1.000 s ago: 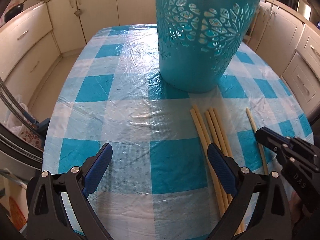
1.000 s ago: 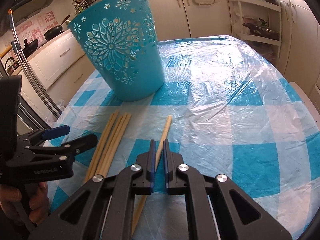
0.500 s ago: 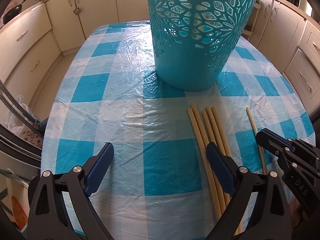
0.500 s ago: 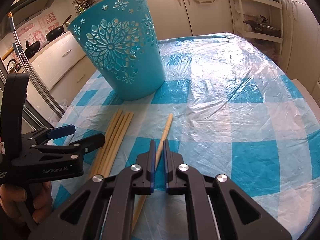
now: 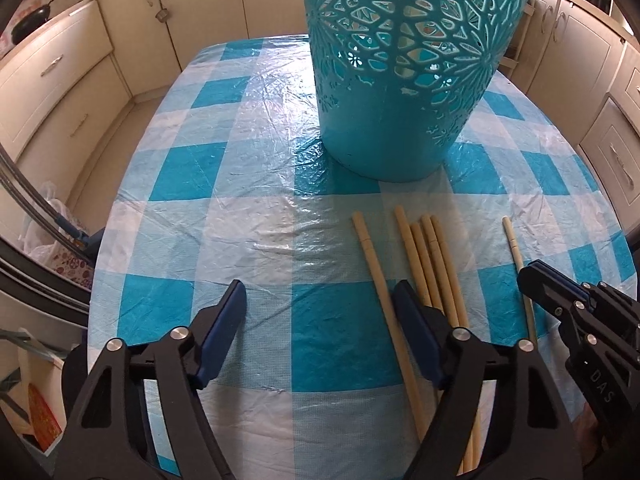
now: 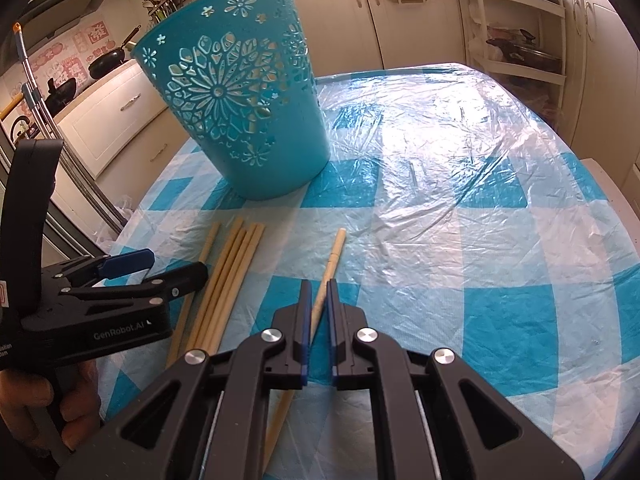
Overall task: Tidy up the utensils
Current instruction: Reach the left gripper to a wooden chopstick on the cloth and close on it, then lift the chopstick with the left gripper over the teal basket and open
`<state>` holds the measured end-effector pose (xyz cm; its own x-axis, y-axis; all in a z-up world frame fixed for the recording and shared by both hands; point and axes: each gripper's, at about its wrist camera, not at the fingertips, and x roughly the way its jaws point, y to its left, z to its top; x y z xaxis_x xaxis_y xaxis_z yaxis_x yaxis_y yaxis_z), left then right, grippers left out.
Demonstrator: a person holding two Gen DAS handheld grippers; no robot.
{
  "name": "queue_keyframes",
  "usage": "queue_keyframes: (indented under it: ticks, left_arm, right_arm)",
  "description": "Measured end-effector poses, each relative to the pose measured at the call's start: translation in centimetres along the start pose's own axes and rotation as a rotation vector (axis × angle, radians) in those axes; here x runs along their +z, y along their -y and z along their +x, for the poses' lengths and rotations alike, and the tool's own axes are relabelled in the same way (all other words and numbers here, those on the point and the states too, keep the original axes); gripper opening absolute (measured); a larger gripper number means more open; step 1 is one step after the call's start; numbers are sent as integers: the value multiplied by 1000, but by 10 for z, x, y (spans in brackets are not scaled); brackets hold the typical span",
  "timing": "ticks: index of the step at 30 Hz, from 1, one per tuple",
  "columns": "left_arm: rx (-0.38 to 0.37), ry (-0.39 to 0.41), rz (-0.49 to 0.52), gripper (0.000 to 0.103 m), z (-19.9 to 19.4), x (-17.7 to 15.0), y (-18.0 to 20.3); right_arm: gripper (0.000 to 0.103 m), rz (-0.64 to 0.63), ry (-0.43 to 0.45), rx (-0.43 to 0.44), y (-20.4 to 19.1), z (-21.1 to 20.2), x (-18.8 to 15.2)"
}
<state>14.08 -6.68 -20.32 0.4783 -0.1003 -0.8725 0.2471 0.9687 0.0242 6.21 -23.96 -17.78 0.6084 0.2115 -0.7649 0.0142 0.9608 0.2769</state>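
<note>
1. Lying on crinkled clear plastic over a blue-and-white checked tablecloth (image 5: 256, 200): slim pale wooden chopsticks (image 5: 426, 264), just before a teal plastic basket (image 5: 404, 80) with pierced floral cut-outs
2. Seen only by right wrist: bare fingers (image 6: 76, 404) wrapped round the left gripper's handle
3. Left gripper (image 5: 320, 320) angled steeply down, jaws closing, one chopstick (image 5: 376, 276) between them untouched; right gripper (image 6: 316, 312) pinching a lone chopstick (image 6: 334, 252)

A blue-and-white checked tablecloth (image 5: 256, 184) under crinkled clear plastic covers the table, cream kitchen cabinets (image 5: 132, 28) ring it, black pans (image 6: 106, 65) sit on the counter, and a white shelf rack (image 6: 516, 28) stands behind.
</note>
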Motion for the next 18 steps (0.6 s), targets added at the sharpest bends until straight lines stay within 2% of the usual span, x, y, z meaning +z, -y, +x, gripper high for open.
queue_keyframes:
  ticks: [1, 2, 3, 4, 6, 7, 9, 11, 15, 18]
  left_arm:
    - [-3, 4, 6, 64, 0, 0, 0]
    - [-10, 10, 19, 57, -1, 1, 1]
    - [-31, 16, 43, 46, -1, 2, 4]
    - [-47, 20, 63, 39, -2, 4, 6]
    - [-90, 20, 129, 17, -1, 8, 12]
    - [-115, 15, 143, 12, 0, 9, 12]
    - [-165, -3, 143, 6, 2, 15, 4]
    - [-180, -19, 149, 6, 4, 18, 0]
    - [-153, -37, 174, 6, 5, 21, -2]
    - [-100, -27, 206, 6, 4, 20, 7]
  right_arm:
    - [8, -2, -2, -2, 0, 0, 1]
    - [8, -4, -4, -3, -1, 1, 2]
    - [8, -5, -5, -5, -1, 2, 3]
    - [8, -7, -8, -10, -1, 2, 4]
    - [8, -6, -11, -16, 0, 4, 7]
    - [8, -7, -14, -19, 1, 5, 8]
    - [8, -11, -18, -24, 2, 6, 10]
    - [8, -9, -16, -19, 4, 6, 10]
    - [8, -6, -7, -10, 6, 6, 9]
    - [8, 17, -4, 14, 12, 5, 9]
